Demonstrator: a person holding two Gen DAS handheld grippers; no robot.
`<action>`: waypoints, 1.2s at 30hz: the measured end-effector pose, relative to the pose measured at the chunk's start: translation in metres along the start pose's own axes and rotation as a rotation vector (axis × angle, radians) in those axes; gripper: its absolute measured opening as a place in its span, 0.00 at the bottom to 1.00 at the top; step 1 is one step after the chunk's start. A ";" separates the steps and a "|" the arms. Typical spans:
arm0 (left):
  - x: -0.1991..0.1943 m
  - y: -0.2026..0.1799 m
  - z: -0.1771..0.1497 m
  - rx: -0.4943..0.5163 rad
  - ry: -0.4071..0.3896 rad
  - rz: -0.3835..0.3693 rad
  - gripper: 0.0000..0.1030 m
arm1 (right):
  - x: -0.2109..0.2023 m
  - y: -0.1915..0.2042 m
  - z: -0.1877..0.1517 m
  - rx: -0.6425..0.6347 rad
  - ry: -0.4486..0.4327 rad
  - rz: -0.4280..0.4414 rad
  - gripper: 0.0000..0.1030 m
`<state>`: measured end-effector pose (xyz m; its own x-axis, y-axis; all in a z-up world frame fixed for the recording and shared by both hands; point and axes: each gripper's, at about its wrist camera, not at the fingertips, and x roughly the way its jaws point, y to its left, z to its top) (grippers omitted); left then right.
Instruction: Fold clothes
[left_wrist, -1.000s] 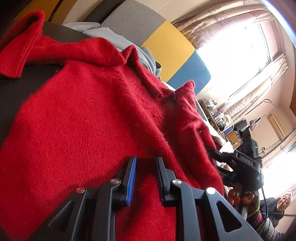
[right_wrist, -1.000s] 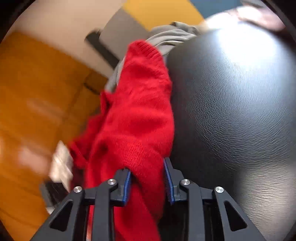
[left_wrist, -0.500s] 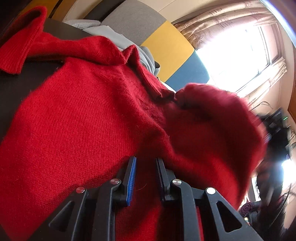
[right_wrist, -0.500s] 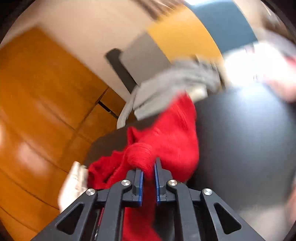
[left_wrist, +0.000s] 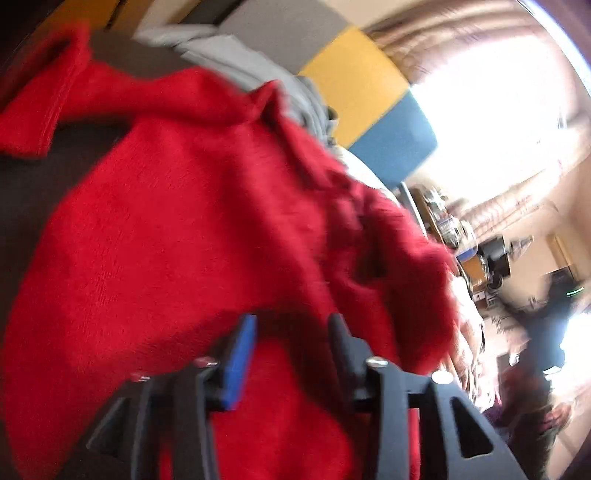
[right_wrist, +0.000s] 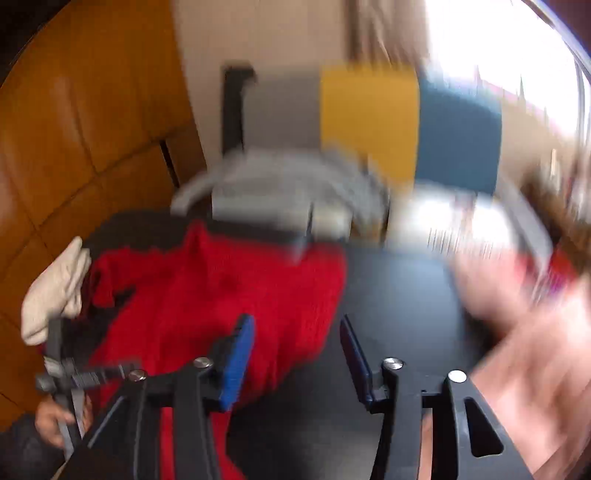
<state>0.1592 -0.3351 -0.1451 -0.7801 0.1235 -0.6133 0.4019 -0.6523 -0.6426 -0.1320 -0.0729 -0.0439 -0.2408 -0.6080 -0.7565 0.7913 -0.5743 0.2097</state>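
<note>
Both tongs, left (left_wrist: 291, 332) and right (right_wrist: 295, 332), just spread, apparently clear of the red sweater (left_wrist: 177, 221).

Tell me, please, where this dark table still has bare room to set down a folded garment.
Bare patch: the dark table right of the red sweater, up to the blurred pinkish things at the right edge. Crowded: the grey clothes at the back; the sweater fills the left.

Wooden wall panels (right_wrist: 92, 122), grey-yellow-blue headboard (right_wrist: 369, 122), bright curtained window (left_wrist: 491, 92)
</note>
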 end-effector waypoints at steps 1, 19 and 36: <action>-0.002 -0.015 -0.003 0.047 0.016 -0.033 0.52 | 0.016 -0.013 -0.025 0.063 0.065 0.040 0.49; 0.079 -0.109 -0.077 0.337 0.460 0.046 0.66 | -0.002 0.085 -0.158 -0.027 0.034 0.658 0.78; -0.058 -0.033 0.038 0.040 0.059 -0.158 0.12 | 0.044 0.031 -0.101 0.192 0.005 0.317 0.70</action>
<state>0.1734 -0.3496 -0.0708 -0.8023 0.2693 -0.5328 0.2563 -0.6507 -0.7148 -0.0608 -0.0622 -0.1329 0.0027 -0.7698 -0.6383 0.7064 -0.4503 0.5461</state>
